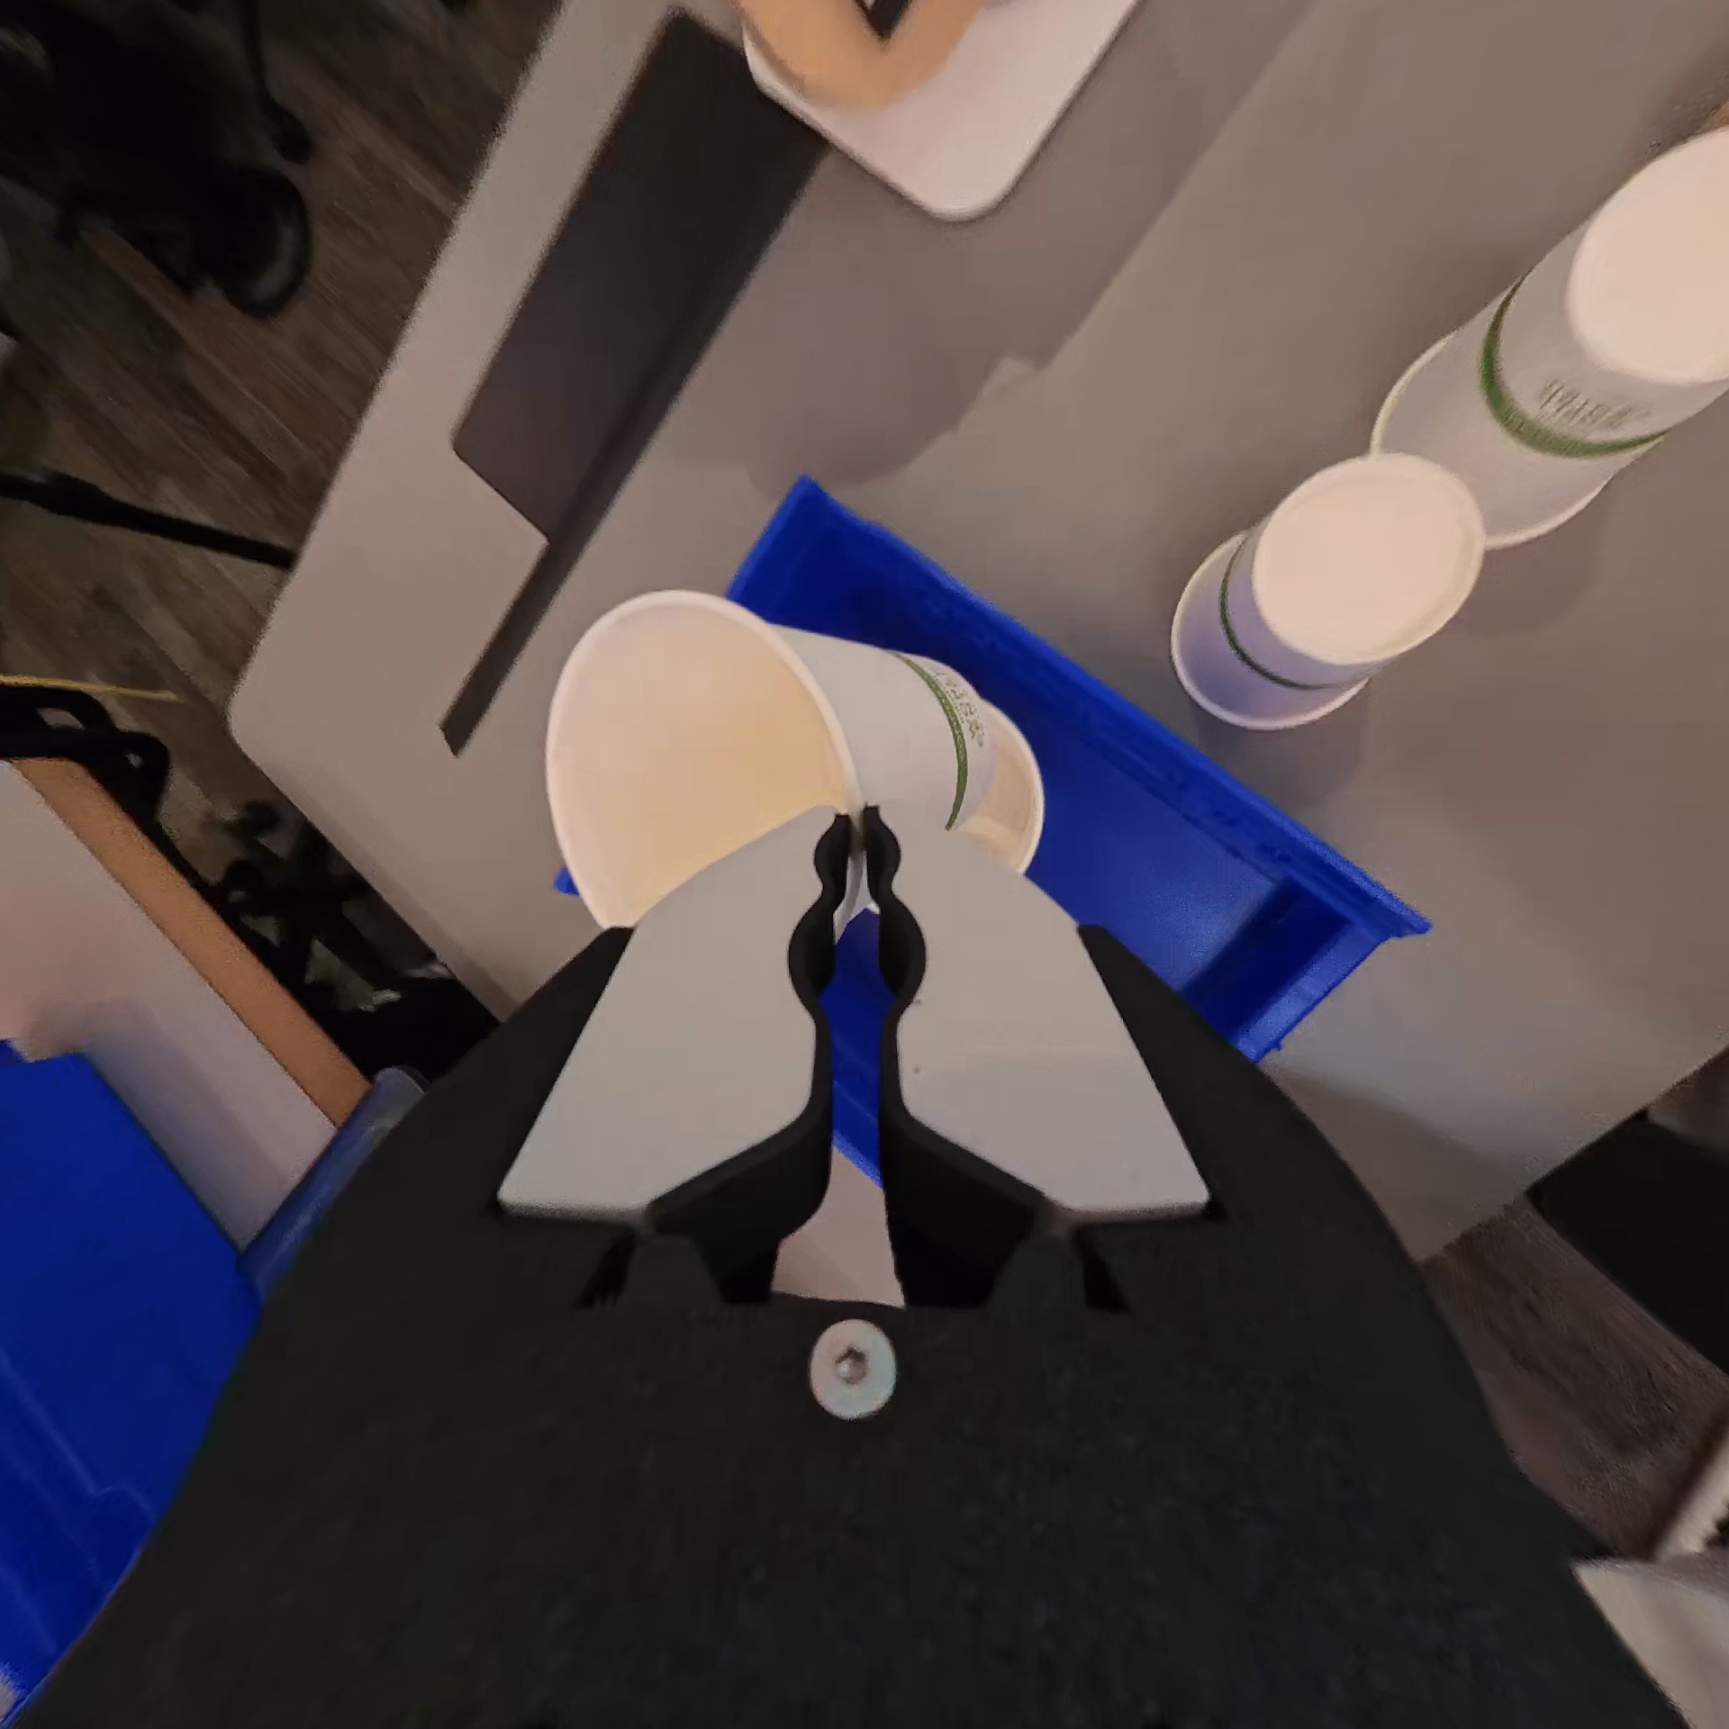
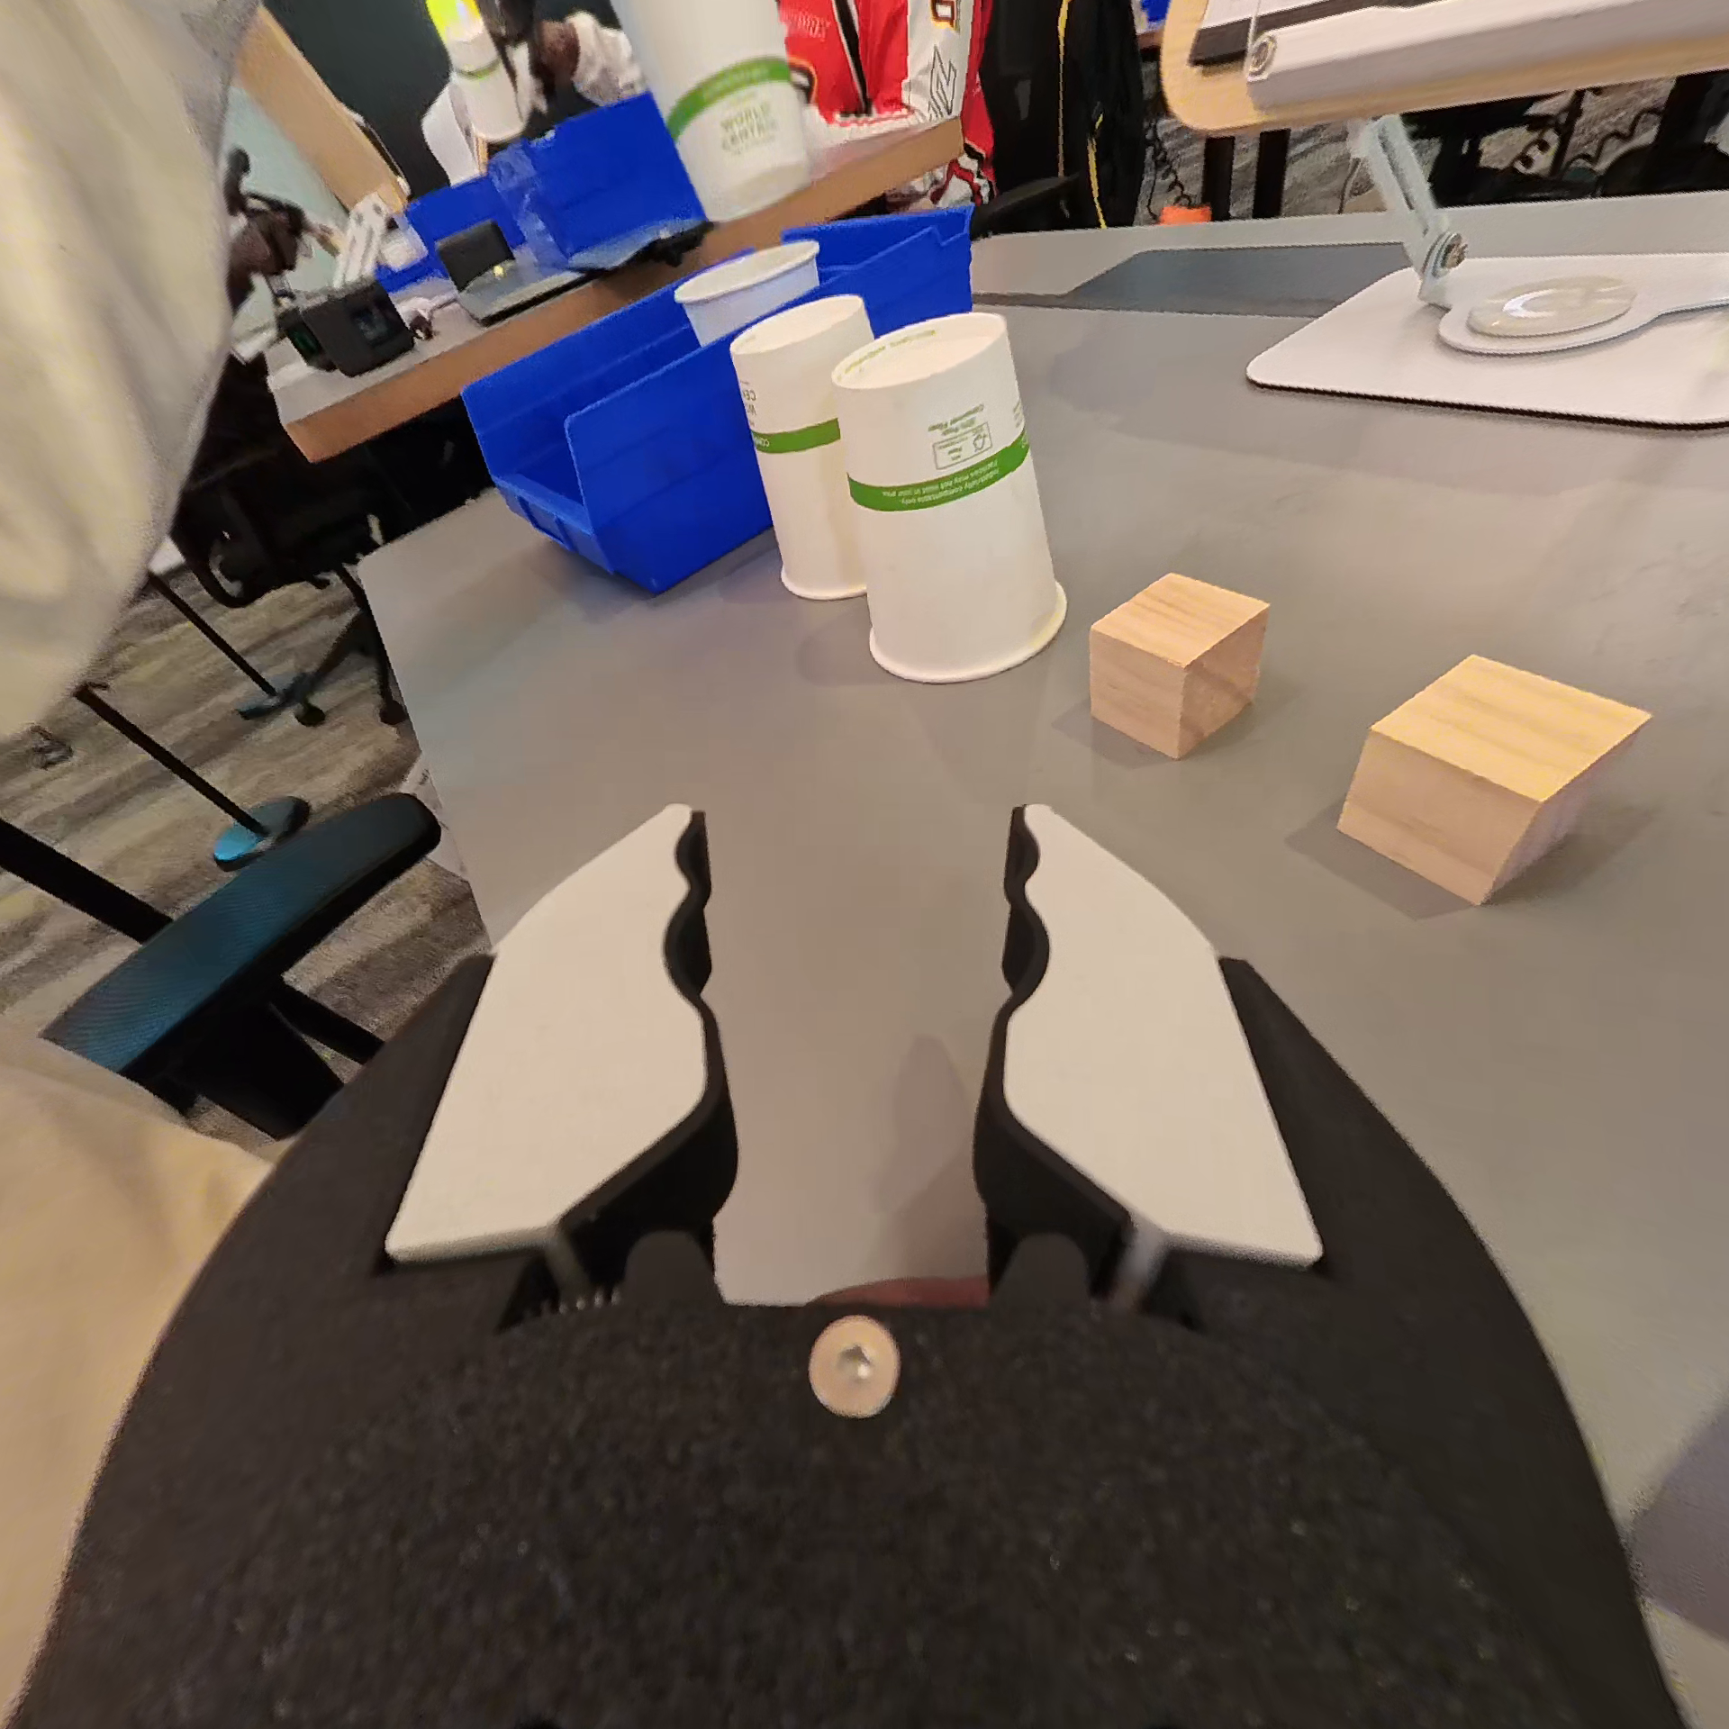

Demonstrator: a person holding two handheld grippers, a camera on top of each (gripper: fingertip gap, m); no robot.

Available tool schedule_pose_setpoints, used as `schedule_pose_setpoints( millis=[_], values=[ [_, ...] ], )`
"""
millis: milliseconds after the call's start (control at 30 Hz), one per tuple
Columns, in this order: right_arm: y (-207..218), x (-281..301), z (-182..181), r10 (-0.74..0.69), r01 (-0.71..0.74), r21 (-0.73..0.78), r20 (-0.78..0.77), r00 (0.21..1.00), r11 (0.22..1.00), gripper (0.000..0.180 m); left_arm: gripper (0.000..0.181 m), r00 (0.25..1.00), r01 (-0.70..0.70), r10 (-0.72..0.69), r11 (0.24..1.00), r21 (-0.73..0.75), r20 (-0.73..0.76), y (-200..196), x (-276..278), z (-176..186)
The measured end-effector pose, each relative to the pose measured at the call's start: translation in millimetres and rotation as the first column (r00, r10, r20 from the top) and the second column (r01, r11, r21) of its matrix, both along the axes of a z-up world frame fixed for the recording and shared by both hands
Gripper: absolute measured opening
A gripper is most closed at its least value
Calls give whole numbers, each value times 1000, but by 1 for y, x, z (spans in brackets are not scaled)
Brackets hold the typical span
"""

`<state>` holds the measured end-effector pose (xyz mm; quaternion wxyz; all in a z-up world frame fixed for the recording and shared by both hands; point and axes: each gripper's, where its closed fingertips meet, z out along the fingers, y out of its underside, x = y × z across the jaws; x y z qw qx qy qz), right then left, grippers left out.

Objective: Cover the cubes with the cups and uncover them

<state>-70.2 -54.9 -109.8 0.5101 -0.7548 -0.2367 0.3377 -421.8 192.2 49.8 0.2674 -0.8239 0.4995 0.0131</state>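
Observation:
My left gripper is shut on the rim of a white paper cup with a green band, held tilted in the air above a blue bin. This cup also shows high up in the right wrist view. Two more cups stand upside down on the grey table, side by side in the right wrist view. Two bare wooden cubes sit to their right. My right gripper is open and empty, low over the table, short of the cups and cubes.
The blue bin stands at the table's far left with another cup in it. A white monitor stand base sits at the back right. An office chair stands off the table's left edge. A sleeve fills the left side.

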Motion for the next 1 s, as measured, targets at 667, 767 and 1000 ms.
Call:
schedule_pose_setpoints(
  millis=[667,767,1000],
  values=[
    [38,-42,109,47,-423,-132,-920,388,897,99,3,515,120,-362,928,353,777,-171,211,73],
    [45,-49,118,77,-409,-106,-911,406,906,105,3,480,175,-386,922,345,788,-200,242,53],
    [41,-47,118,117,-441,-63,-922,369,895,97,3,470,303,-391,914,271,792,-234,287,3]
  ],
)
